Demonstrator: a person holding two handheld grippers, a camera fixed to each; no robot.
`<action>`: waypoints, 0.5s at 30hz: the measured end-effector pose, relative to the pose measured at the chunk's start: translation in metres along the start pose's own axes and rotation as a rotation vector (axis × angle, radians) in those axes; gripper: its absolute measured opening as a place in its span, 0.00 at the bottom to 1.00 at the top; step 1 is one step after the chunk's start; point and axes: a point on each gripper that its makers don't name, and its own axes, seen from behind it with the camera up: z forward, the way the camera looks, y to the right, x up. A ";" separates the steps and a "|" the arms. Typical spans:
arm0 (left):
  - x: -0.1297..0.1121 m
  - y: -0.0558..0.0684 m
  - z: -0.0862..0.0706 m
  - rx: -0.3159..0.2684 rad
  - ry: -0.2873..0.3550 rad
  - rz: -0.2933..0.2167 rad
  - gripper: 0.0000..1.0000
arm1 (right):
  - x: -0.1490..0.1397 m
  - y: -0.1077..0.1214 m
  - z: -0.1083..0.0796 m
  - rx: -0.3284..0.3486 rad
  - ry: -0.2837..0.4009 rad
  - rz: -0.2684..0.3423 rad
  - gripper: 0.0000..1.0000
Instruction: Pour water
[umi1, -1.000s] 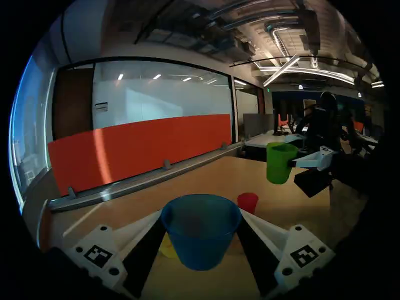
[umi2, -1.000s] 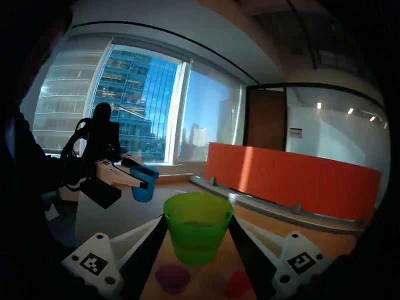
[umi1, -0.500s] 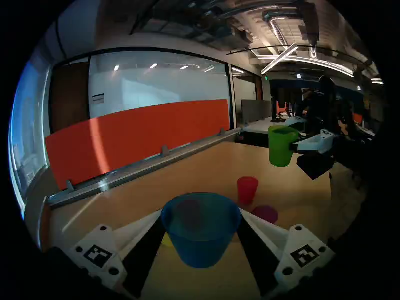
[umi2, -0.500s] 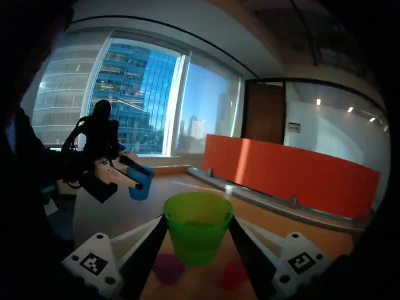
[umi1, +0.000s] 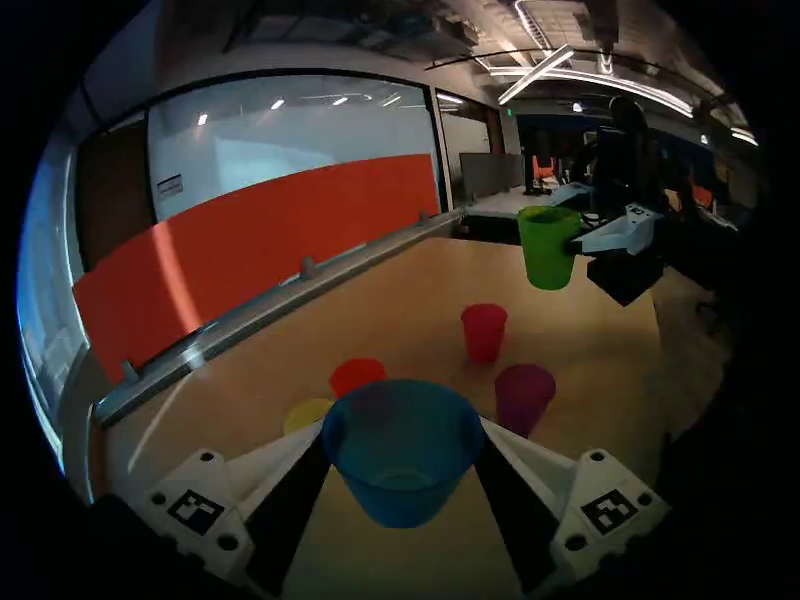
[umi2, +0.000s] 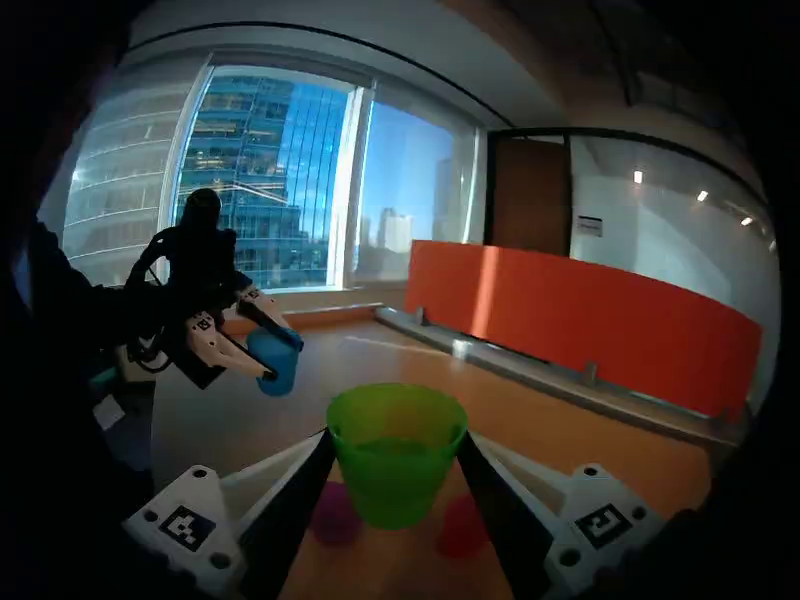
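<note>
Office table (umi1: 400, 290): two cups held above it, pour not yet begun.
The left gripper (umi1: 400, 440) clamps the blue cup (umi1: 402, 480) upright. The right gripper (umi2: 396, 455) clamps the green cup (umi2: 396, 480) upright, well apart from it. The green cup appears to hold the water: bring the rims close, then tilt it slowly with the blue cup level.

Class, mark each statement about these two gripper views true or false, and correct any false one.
1. The left gripper holds a blue cup. True.
2. The right gripper holds a glass bottle. False: it holds a green cup.
3. A red cup and a purple cup stand on the table. True.
4. The green cup is tipped over the blue cup. False: both are held upright, well apart.
</note>
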 end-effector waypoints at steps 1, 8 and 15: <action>-0.003 0.001 0.001 -0.003 -0.010 0.005 0.89 | -0.003 0.000 -0.001 0.001 -0.009 -0.001 0.88; -0.019 0.002 0.007 -0.018 -0.074 0.023 0.89 | -0.027 0.000 -0.004 0.019 -0.084 -0.005 0.89; -0.032 0.001 0.017 -0.033 -0.124 0.033 0.89 | -0.046 -0.002 0.000 0.048 -0.164 -0.012 0.89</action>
